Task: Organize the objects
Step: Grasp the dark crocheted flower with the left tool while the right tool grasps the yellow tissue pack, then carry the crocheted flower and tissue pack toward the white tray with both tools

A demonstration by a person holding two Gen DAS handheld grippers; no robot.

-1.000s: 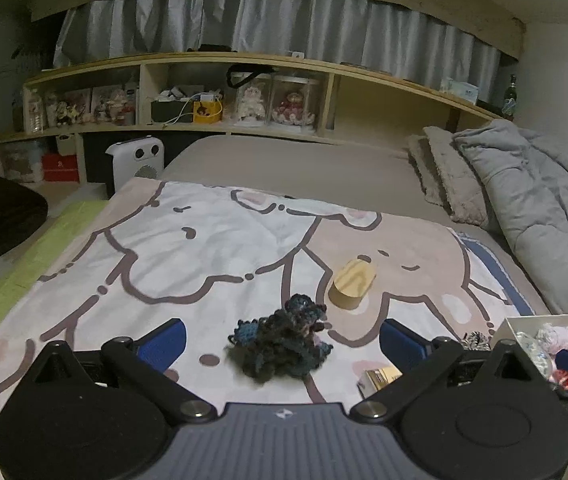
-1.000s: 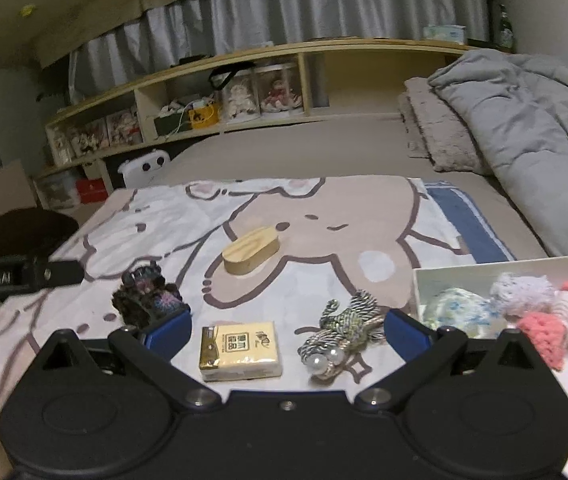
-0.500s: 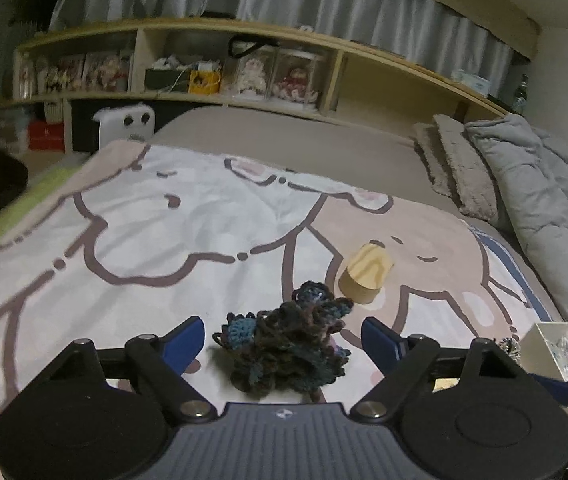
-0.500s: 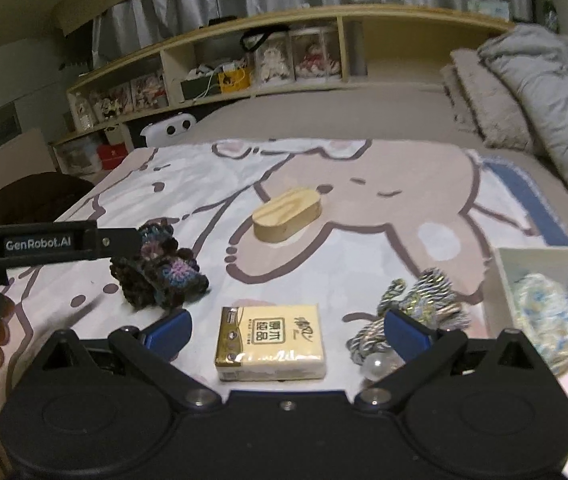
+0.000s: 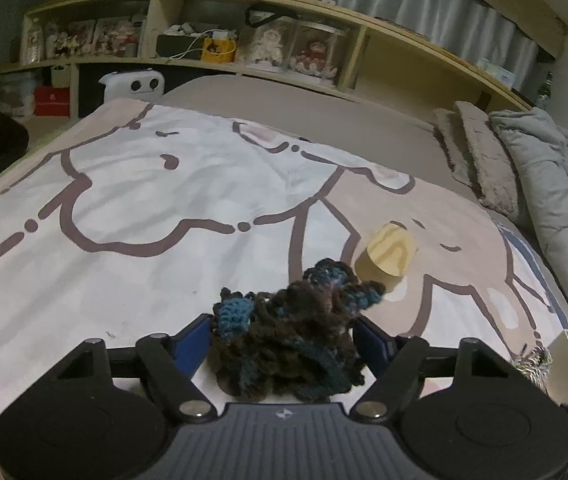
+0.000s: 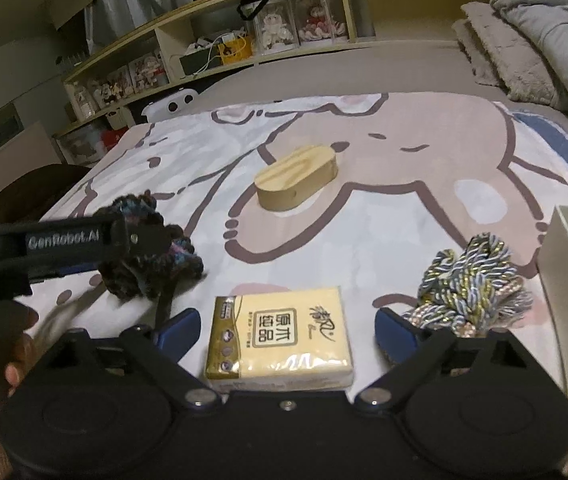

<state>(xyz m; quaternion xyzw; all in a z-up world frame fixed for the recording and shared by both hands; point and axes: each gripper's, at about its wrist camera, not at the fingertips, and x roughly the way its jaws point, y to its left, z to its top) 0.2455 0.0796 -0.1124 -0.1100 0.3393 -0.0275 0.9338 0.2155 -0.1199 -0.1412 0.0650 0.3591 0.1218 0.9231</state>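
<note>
On the cartoon-print bedspread (image 5: 132,200), our left gripper (image 5: 284,340) has its blue pads against both sides of the dark crocheted scrunchie (image 5: 292,336), pinching it. Our right gripper (image 6: 284,332) hangs with jaws spread around the tissue pack (image 6: 280,340), the braided scrunchie (image 6: 472,288) beside its right finger. An oval wooden box (image 6: 296,182) lies farther back.

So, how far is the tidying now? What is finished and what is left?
Done, it seems: some crocheted pieces already lie in the white box. In hand: the left gripper is closed around the dark crocheted scrunchie, which still rests on the blanket. Left: the tissue pack between the open fingers of the right gripper, the twisted cord bundle and the wooden oval box.
</note>
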